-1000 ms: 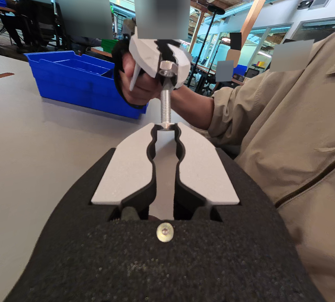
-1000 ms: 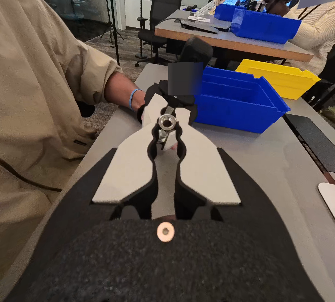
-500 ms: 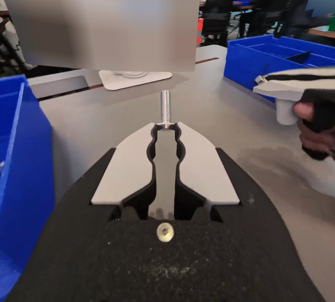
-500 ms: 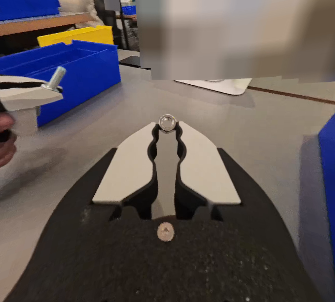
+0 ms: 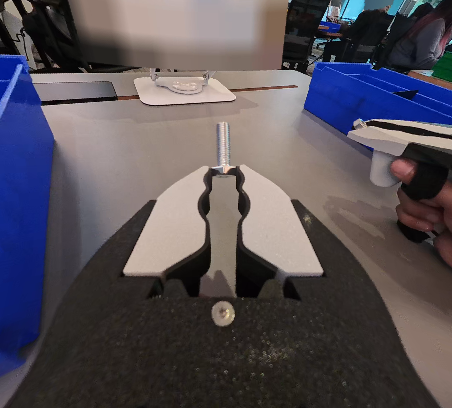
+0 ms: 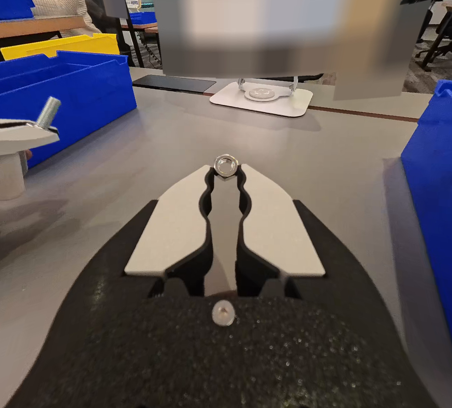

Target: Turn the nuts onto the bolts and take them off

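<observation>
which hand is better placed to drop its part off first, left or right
Probably the right. Its tongs pinch the loose nut beside a blue bin at its right edge. The left tongs hold the bolt by its head, with a blue bin equally close, so it is a narrow call.

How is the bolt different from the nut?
The bolt is a long threaded rod; the nut is a short ring with a hole. The left gripper pinches the bolt by its head; the right gripper pinches the nut by its sides. Both are shiny silver metal, and they are apart.
</observation>
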The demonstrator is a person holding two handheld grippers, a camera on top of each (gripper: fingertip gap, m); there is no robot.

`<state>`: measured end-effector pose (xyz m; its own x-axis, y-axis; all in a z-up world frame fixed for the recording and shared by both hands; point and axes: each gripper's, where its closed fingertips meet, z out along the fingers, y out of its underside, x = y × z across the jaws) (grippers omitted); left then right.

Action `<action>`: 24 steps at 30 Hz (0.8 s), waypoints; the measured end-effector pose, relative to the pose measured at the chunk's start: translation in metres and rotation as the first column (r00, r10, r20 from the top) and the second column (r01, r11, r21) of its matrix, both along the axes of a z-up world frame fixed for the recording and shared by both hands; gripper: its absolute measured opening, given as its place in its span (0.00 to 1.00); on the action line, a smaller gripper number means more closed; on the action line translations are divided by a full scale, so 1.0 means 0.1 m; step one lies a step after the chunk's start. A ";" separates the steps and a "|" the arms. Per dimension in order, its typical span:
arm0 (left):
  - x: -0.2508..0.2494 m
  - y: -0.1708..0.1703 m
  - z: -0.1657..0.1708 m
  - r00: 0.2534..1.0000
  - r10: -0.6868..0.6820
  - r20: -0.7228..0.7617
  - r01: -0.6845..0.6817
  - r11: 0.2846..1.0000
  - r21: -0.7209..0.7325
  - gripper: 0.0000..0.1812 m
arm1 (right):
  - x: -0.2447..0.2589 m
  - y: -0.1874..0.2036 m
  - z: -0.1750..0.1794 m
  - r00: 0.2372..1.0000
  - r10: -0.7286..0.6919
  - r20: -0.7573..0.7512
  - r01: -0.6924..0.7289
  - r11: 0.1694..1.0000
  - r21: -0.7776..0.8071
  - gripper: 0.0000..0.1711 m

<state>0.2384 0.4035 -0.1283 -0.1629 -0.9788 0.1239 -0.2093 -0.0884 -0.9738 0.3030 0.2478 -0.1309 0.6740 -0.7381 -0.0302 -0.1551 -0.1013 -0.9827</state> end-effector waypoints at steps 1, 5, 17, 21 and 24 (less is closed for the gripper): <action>0.00 0.00 0.00 1.000 -0.002 -0.003 0.002 1.000 0.001 0.10 | 0.01 0.00 0.00 1.000 -0.001 -0.003 0.001 1.000 0.005 0.10; 0.00 -0.04 -0.01 1.000 -0.019 -0.004 0.019 1.000 0.017 0.10 | 0.07 -0.10 0.15 1.000 -0.006 0.019 0.006 1.000 0.021 0.10; -0.01 -0.10 -0.01 0.998 -0.056 -0.006 0.056 0.998 0.021 0.10 | 1.29 -2.28 0.37 0.951 -0.116 -0.288 0.007 0.935 -0.354 0.11; -0.01 -0.10 -0.02 0.998 -0.069 -0.011 0.069 0.998 0.013 0.10 | 1.27 -2.16 -0.25 0.900 -0.039 -0.433 -0.228 0.806 -0.546 0.11; -0.01 -0.13 -0.03 0.997 -0.080 -0.016 0.080 0.996 0.027 0.10 | 1.24 -2.10 -0.54 0.862 0.002 -0.507 -0.364 0.698 -0.616 0.11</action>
